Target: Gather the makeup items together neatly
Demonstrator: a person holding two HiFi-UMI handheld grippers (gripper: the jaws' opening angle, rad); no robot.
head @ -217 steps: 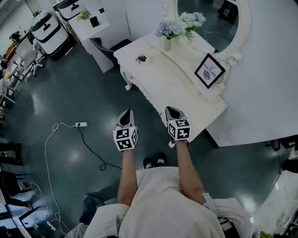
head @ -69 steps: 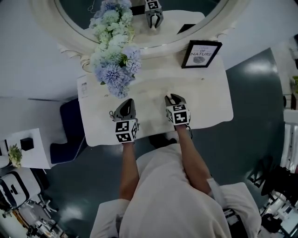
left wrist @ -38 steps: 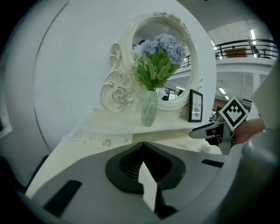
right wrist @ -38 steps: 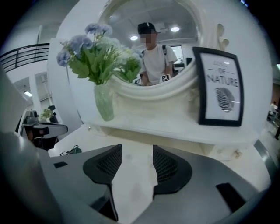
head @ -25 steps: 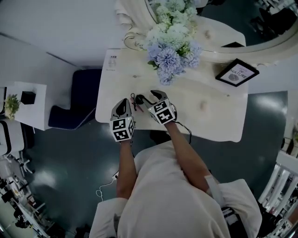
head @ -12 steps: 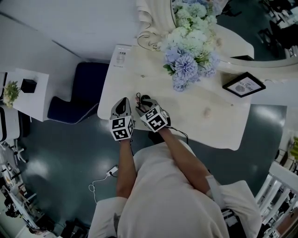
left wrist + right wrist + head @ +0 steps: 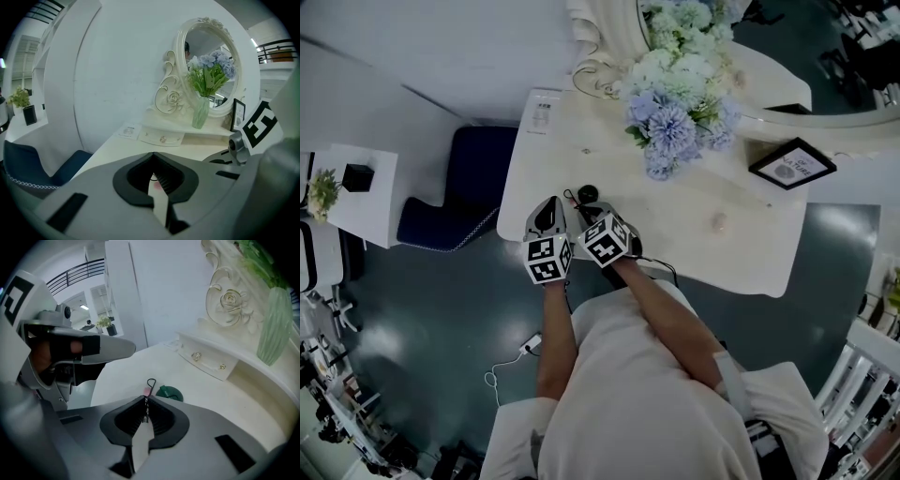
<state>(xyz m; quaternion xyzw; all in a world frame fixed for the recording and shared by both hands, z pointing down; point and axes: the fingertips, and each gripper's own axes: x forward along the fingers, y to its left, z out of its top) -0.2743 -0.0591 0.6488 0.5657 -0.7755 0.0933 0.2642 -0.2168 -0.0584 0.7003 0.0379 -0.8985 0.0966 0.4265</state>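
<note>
On the white dressing table (image 7: 675, 220), near its front left corner, lie a round dark green compact (image 7: 588, 194) (image 7: 168, 392) and a thin black wire tool with a looped tip (image 7: 150, 382) (image 7: 571, 199). My right gripper (image 7: 581, 208) (image 7: 145, 398) reaches in from the right. Its jaws are closing and pinch the stem of that wire tool, whose loop pokes out past the tips. A small pink bit shows beside the loop. My left gripper (image 7: 551, 202) (image 7: 153, 154) hovers just left of it at the table's front edge, shut and holding nothing.
A green vase of blue and white flowers (image 7: 675, 112) stands before the oval mirror (image 7: 211, 70). A black picture frame (image 7: 791, 163) is at the right. A small pale item (image 7: 719, 223) and a paper card (image 7: 542, 111) lie on the table. A blue chair (image 7: 455, 197) stands left.
My right gripper has moved left, close beside the left gripper, and its jaws have come together on the thin wire tool. The left gripper has barely moved.
</note>
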